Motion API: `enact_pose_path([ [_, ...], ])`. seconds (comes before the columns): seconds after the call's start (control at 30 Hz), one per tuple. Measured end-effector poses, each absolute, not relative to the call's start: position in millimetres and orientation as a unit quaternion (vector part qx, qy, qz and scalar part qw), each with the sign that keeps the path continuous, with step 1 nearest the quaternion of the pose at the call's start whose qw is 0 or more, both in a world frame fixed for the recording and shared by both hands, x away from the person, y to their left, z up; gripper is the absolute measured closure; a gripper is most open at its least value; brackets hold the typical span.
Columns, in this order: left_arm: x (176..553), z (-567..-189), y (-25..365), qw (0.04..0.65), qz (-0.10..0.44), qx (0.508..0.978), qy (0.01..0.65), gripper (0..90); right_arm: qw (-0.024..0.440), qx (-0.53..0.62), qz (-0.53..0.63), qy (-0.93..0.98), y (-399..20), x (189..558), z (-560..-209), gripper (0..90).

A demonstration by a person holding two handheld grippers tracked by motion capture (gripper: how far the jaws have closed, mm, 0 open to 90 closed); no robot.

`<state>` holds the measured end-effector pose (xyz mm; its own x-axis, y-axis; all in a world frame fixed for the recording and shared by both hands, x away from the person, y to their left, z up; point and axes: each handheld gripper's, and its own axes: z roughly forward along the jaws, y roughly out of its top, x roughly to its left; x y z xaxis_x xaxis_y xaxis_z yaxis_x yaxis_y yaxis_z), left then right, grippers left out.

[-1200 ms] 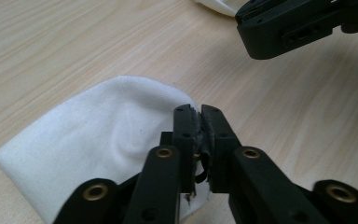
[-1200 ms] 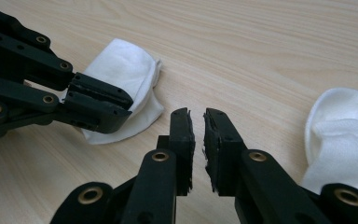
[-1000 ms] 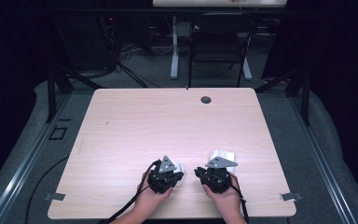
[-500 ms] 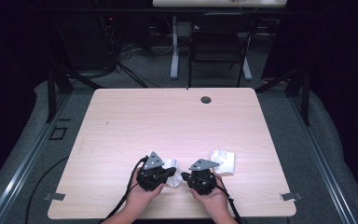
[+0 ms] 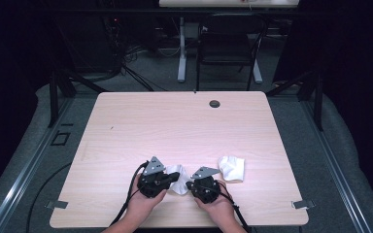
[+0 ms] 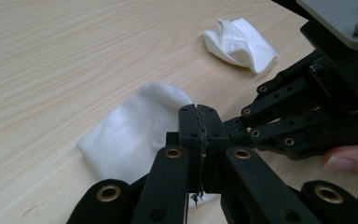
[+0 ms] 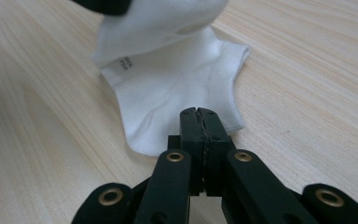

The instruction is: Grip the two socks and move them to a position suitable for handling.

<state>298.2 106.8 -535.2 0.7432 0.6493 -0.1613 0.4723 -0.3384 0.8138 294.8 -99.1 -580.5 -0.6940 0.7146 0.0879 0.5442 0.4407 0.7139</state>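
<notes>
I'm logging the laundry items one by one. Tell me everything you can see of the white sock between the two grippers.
The sock is a short white ankle sock of soft knit fabric with a ribbed cuff and a small printed mark. It lies rumpled near the table's front edge. The left gripper and right gripper both have shut jaws at its edges; whether fabric is pinched is unclear. A second white sock lies apart.

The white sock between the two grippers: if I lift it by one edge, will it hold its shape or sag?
It will probably sag: the white sock is thin knit, folded over itself and creased. It looks light, so a pinch at the ribbed cuff should carry it. Pushed, it would likely bunch on the wooden table rather than slide, like the crumpled second sock.
</notes>
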Motion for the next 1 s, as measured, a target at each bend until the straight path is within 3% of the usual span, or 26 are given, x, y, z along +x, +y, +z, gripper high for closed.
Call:
enact_pose_path([
  [0.53, 298, -538, 171, 0.426, 0.131, 0.802, 0.399, 90.0, 0.111, 0.374, 0.36, 0.848, -105, 290, -578, 90.0],
  [0.83, 301, -550, 191, 0.408, 0.124, 0.792, 0.437, 89.5, 0.107, 0.381, 0.361, 0.844, -111, 290, -578, 90.0],
  [1.0, 300, -548, 199, 0.417, 0.127, 0.778, 0.453, 78.4, 0.102, 0.386, 0.363, 0.842, -112, 289, -576, 90.0],
])
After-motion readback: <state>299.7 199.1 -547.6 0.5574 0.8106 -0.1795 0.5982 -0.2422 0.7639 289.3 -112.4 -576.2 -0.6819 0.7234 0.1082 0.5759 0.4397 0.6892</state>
